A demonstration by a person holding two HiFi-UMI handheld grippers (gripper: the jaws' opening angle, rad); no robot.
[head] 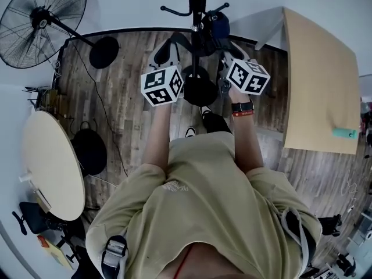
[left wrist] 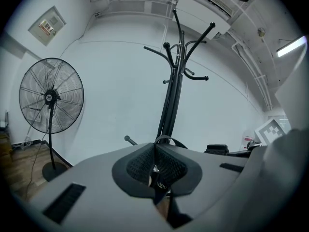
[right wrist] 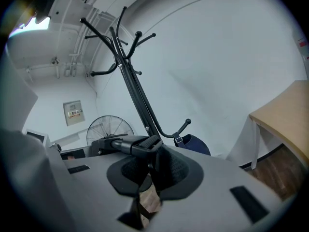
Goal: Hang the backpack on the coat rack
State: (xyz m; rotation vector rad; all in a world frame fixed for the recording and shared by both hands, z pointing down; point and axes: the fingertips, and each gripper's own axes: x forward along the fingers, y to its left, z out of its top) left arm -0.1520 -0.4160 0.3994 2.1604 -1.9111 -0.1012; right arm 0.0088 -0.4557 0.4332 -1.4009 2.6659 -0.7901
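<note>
Coat rack at 12 o'clock in head view, floor fan at 10. Navy backpack sits against rack pole, just beside a low hook, btwn both grippers; can't tell if it's hooked on. L gripper: jaws pressed together on thin black strap. R gripper: pinching black webbing strap, padded handle running off toward 9 o'clock.

A standing fan and round table stand left, a tan tabletop right.
</note>
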